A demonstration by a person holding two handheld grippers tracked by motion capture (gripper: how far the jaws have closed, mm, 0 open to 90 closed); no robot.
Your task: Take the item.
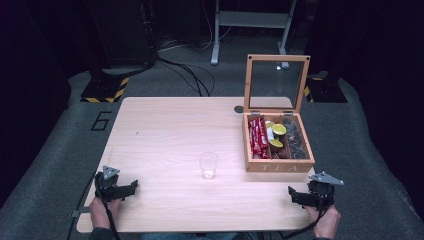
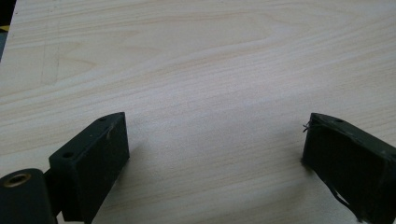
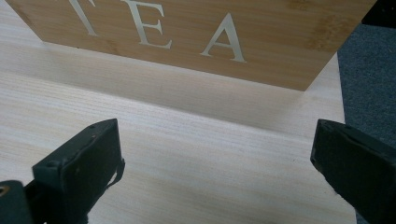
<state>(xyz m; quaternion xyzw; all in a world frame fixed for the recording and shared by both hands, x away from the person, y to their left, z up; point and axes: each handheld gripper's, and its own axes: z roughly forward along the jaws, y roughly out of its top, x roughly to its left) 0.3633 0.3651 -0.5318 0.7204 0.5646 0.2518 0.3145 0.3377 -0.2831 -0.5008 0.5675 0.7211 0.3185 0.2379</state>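
A wooden tea box (image 1: pixel 278 165) marked TEA stands open at the table's right, its glass lid (image 1: pixel 276 84) upright. Inside lie red packets (image 1: pixel 258 137), yellow-topped pods (image 1: pixel 276 136) and dark bags (image 1: pixel 296 140). A clear empty cup (image 1: pixel 208 165) stands mid-table, left of the box. My left gripper (image 1: pixel 131 188) rests open at the near left over bare wood (image 2: pixel 215 130). My right gripper (image 1: pixel 293 195) sits open at the near right corner, just below the box front (image 3: pixel 187 32), jaws wide apart (image 3: pixel 217 144) with nothing between them.
The light wooden table (image 1: pixel 165 130) has broad free room at left and centre. Its right edge (image 3: pixel 343 112) lies close beside my right gripper, with grey carpet beyond. Cables, stand bases and a metal frame are on the floor behind the table.
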